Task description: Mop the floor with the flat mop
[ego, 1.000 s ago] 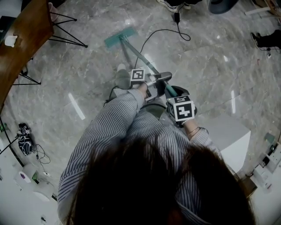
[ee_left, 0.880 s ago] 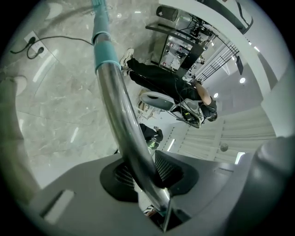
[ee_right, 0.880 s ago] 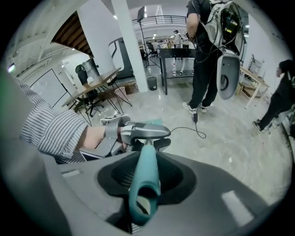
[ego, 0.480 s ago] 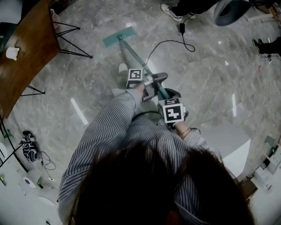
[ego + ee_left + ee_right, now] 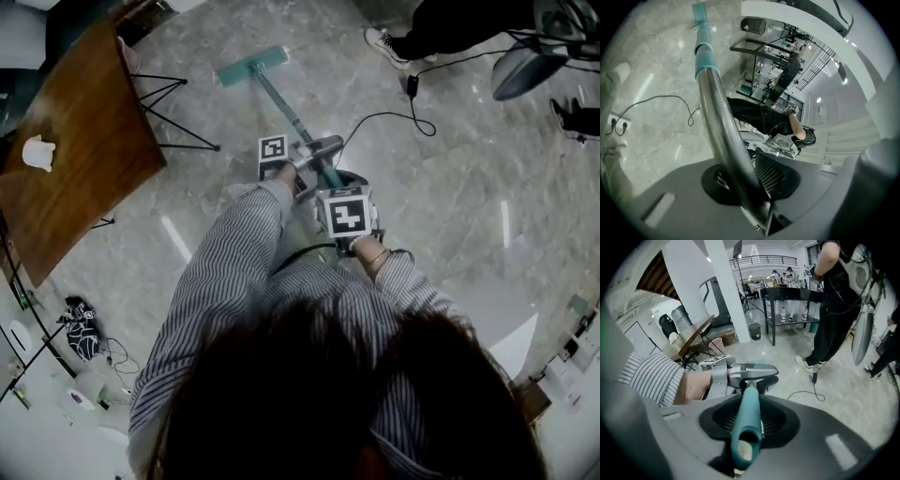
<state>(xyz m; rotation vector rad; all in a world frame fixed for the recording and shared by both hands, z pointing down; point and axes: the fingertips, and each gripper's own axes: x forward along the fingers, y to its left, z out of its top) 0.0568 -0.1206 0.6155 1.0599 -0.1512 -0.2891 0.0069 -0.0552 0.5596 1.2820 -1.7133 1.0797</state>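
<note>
Mop head [image 5: 251, 66] lies flat on the floor [image 5: 450, 187] beside the table legs [image 5: 173, 94], pole [image 5: 281, 105] slanting back to the person [image 5: 225, 281]. Left gripper [image 5: 745, 178], nearer the head, has just been closing and clamps the pole; right gripper [image 5: 746, 420] grasps the handle end [image 5: 743, 451] behind.

The flat mop [image 5: 719, 126] lays its teal head [image 5: 251, 66] flat on the grey marble floor [image 5: 450, 187], its silver, teal-gripped pole slanting upward.

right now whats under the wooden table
Thin black legs stick out from under the wooden table onto the grey floor. The tabletop hides the floor directly beneath it, so anything else there cannot be seen.
</note>
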